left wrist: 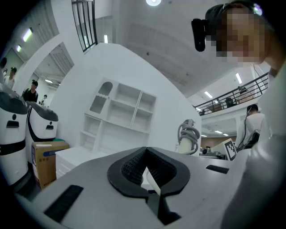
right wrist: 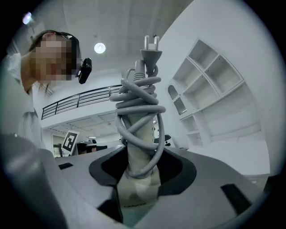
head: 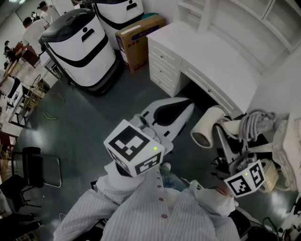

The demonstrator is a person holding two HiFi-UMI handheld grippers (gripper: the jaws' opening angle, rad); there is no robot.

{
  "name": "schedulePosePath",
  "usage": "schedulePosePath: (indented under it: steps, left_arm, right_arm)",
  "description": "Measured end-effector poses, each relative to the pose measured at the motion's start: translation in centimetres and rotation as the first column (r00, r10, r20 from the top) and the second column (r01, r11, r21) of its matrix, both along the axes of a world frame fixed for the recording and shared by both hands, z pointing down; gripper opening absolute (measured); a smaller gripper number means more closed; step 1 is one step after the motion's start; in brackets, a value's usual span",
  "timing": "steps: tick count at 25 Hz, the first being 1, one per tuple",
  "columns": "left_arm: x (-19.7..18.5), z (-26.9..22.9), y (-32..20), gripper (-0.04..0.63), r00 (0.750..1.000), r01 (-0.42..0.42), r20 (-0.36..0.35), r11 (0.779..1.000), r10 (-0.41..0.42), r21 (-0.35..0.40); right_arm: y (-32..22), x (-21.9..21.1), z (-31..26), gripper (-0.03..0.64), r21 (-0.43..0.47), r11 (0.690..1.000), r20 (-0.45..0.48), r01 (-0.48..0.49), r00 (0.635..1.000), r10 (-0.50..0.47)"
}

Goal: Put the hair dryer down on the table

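Note:
The cream hair dryer (head: 208,126) hangs in the air to the right of the white table (head: 211,56), nozzle toward me. Its grey cord (head: 256,122) is wound round the handle. My right gripper (head: 229,135) is shut on that handle. In the right gripper view the handle (right wrist: 136,138) stands up between the jaws, with the cord (right wrist: 139,96) coiled on it and the plug (right wrist: 150,44) on top. My left gripper (head: 185,105) points at the table's front, shut and holding nothing; its tips (left wrist: 145,150) meet. The dryer (left wrist: 187,136) shows far right in the left gripper view.
The white table has drawers (head: 162,70) on its left and a shelf unit (head: 244,14) behind it. A cardboard box (head: 138,40) and two white robots (head: 80,44) stand left of it. A black chair (head: 40,169) stands at lower left; several people are far left.

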State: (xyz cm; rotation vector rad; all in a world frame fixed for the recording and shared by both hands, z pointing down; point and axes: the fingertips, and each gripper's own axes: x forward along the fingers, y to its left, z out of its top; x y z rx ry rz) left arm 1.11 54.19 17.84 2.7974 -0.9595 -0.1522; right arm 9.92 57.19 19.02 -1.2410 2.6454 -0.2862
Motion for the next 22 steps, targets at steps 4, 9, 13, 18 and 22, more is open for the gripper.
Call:
schedulePosePath:
  steps: [4, 9, 13, 18, 22]
  left_arm:
    - [0.4, 0.1, -0.1, 0.009, 1.0, -0.003, -0.004, 1.0, 0.003, -0.001]
    - [0.3, 0.2, -0.2, 0.009, 1.0, 0.002, 0.0, 1.0, -0.002, -0.001]
    - [1.2, 0.4, 0.8, 0.009, 1.0, 0.009, 0.001, 1.0, -0.009, -0.001]
    - [1.5, 1.1, 1.0, 0.009, 1.0, 0.015, 0.01, 1.0, -0.015, 0.0]
    - [1.3, 1.3, 0.5, 0.009, 0.999, 0.027, 0.019, 1.0, -0.026, -0.004]
  right_arm:
    - [0.0, 0.3, -0.1, 0.193, 0.003, 1.0, -0.01, -0.007, 1.0, 0.007]
    - [0.0, 0.3, 0.0, 0.193, -0.005, 1.0, -0.003, -0.003, 1.0, 0.003]
    - [1.1, 1.2, 0.1, 0.193, -0.004, 1.0, -0.006, 0.0, 1.0, 0.0]
    - [1.2, 1.7, 0.8, 0.193, -0.017, 1.0, -0.001, 0.007, 1.0, -0.007]
    - [0.6, 1.9, 1.2, 0.193, -0.032, 0.999, 0.006, 0.01, 1.0, -0.01]
